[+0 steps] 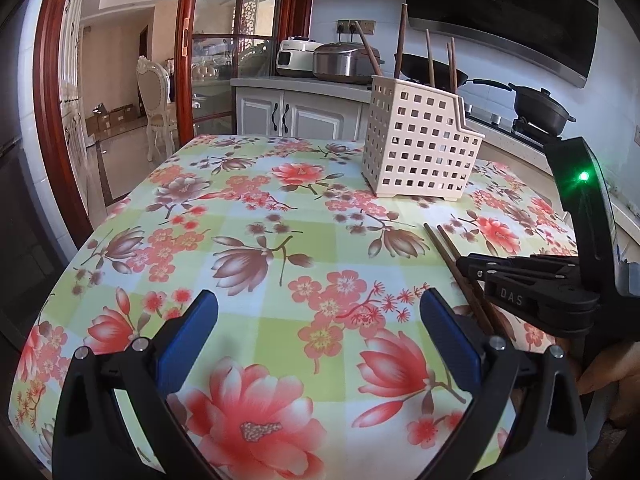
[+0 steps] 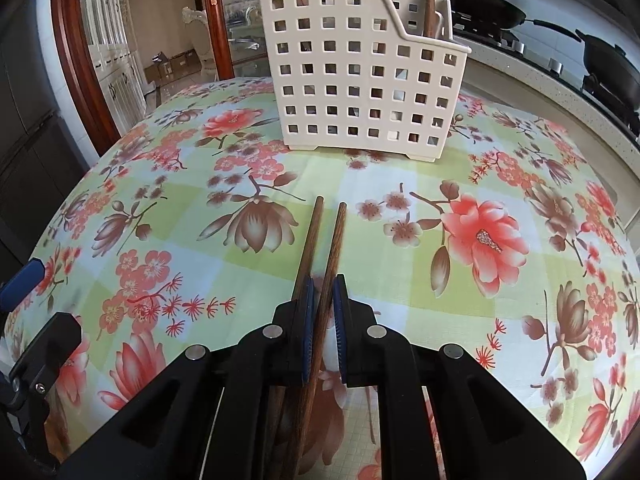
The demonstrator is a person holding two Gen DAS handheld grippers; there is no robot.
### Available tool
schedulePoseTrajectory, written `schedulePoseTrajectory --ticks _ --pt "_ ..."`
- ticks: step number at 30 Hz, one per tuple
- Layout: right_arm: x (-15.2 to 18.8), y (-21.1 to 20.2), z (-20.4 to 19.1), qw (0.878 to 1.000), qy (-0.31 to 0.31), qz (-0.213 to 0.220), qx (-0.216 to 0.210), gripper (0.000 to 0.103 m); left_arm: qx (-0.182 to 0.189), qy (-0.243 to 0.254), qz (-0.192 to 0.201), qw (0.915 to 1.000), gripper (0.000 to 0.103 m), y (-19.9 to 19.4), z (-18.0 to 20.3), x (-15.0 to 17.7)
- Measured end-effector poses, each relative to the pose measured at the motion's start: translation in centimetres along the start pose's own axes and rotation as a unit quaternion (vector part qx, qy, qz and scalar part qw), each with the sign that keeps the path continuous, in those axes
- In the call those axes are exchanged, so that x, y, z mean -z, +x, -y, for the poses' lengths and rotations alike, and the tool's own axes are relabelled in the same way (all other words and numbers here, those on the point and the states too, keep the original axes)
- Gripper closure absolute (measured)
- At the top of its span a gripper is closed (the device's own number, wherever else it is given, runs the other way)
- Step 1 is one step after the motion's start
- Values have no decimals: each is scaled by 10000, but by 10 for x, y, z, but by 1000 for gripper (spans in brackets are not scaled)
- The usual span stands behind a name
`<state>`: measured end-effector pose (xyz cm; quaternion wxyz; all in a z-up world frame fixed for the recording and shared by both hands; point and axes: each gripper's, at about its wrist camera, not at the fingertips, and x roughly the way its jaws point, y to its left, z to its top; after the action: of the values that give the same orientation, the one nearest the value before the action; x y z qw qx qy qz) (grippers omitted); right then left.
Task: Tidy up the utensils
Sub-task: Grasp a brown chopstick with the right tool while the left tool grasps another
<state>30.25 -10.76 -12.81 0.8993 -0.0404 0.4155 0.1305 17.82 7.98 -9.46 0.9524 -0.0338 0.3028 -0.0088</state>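
A cream perforated utensil basket [image 1: 420, 144] stands at the far side of the floral table and holds several brown chopsticks [image 1: 430, 58]; it also shows in the right wrist view [image 2: 360, 76]. Two more brown chopsticks [image 2: 334, 240] lie on the cloth pointing at the basket. My right gripper [image 2: 322, 292] has its blue pads nearly closed around one chopstick, the other lying just outside the left pad. In the left wrist view the right gripper [image 1: 468, 264] sits over these chopsticks [image 1: 444, 246]. My left gripper [image 1: 318, 312] is open and empty above the cloth.
The table [image 1: 248, 240] has a flowered cloth and drops off at the left and near edges. A counter with a rice cooker [image 1: 344, 62], pans and a stove [image 1: 540, 108] runs behind and to the right. A glass door [image 1: 224, 60] is at the back left.
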Motion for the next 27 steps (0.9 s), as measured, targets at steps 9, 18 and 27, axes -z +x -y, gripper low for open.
schedulePoseTrajectory --ticks 9,18,27 --pt "7 -19 28 9986 282 311 -326 97 -15 44 -137 9999 5 4 6 -1" --pt "19 -45 72 9947 709 563 -481 96 266 221 -602 9976 5 28 46 -20" --pt "31 -57 99 9920 879 660 -619 96 590 284 -941 9934 27 65 93 -37"
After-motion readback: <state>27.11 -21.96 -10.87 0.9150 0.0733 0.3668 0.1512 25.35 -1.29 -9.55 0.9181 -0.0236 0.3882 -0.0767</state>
